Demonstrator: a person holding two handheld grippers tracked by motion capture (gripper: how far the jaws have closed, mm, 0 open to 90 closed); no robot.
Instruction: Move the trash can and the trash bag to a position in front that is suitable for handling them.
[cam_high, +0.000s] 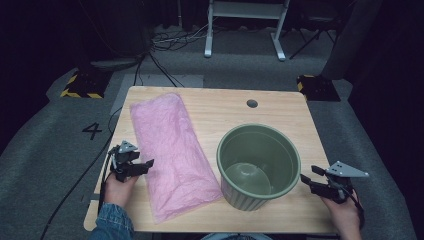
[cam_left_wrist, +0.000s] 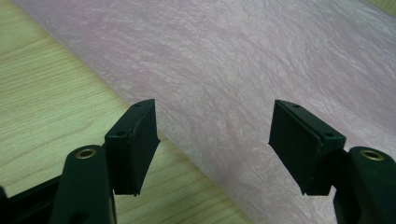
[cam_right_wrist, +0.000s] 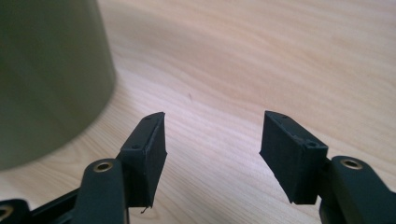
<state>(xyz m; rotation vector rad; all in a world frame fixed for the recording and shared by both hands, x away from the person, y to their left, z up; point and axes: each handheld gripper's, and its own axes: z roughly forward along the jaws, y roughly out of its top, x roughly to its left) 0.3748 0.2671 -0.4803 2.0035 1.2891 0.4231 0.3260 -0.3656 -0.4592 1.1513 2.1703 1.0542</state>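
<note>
A: Left tongs (cam_high: 148, 164), state?

B: Released. In the left gripper view the jaws stand wide apart with nothing pressed between them. They sit low over the near left part of the counter (cam_high: 280, 107), pointing right at the pink bag (cam_high: 172, 152). One jaw hangs over bare wood, the other over the bag's long left edge. I cannot tell whether either jaw touches the plastic.

A: Right tongs (cam_high: 304, 179)?

B: Also released, jaws apart and empty, bare wood showing in the gap in the right gripper view. They are at the near right of the counter, pointing left toward the green bucket (cam_high: 258, 165), just beside its wall and not touching it.

A: The bag's position?

B: Flat and crinkled on the left half of the counter, lying from the far left corner area down toward the near edge, slanting slightly right. Its near right corner comes close to the bucket's base.

A: Bucket?

B: Upright, mouth open, near centre right of the counter, between the bag and the right tongs. A small round hole (cam_high: 252, 103) sits in the counter farther back.
</note>
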